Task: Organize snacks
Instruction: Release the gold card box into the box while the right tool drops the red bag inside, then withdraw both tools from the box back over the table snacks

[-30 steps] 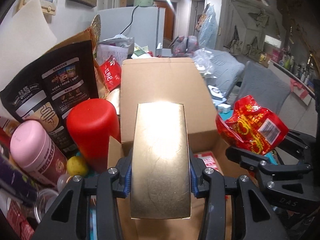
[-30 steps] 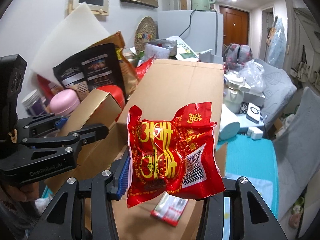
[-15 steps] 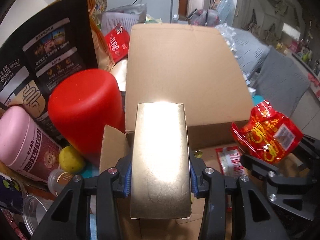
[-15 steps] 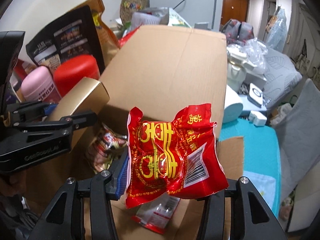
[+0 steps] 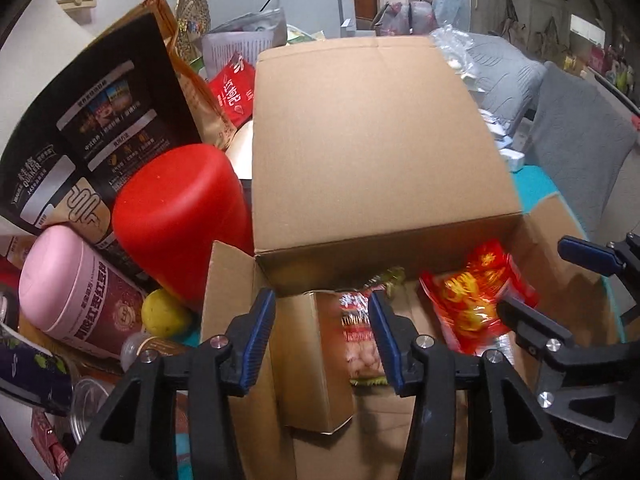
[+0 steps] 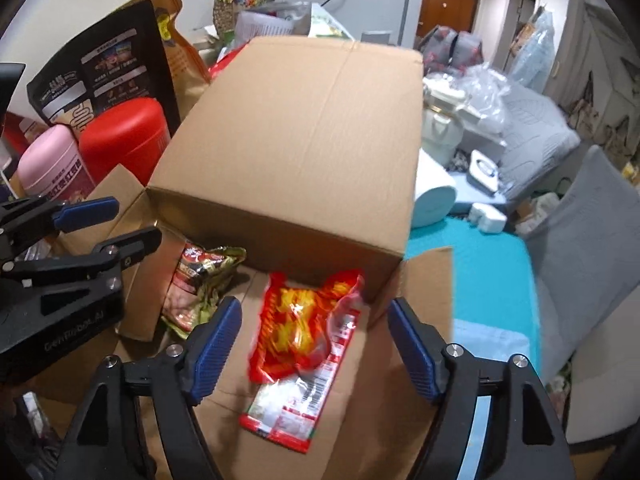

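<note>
Both grippers are hanging over the open cardboard box (image 5: 380, 152), and each one is spread wide with nothing between its blue pads. Below the left gripper (image 5: 322, 338), the gold box (image 5: 312, 364) is lying inside the cardboard box against its left wall, free of the fingers. Under the right gripper (image 6: 314, 346), the red snack packet (image 6: 304, 328) looks blurred and is lying partly over a flat red and white packet (image 6: 292, 408) on the box floor. At 10 o'clock from the red packet, a red and green snack bag (image 6: 200, 284) is leaning beside the gold box. Outside the box, at 9 o'clock in the left wrist view, 1 red canister (image 5: 180, 216), 1 pink-lidded can (image 5: 76, 292) and 1 yellow fruit (image 5: 164, 314) are crowding together, and a black Quaker bag (image 5: 96, 132) is standing behind them.
</note>
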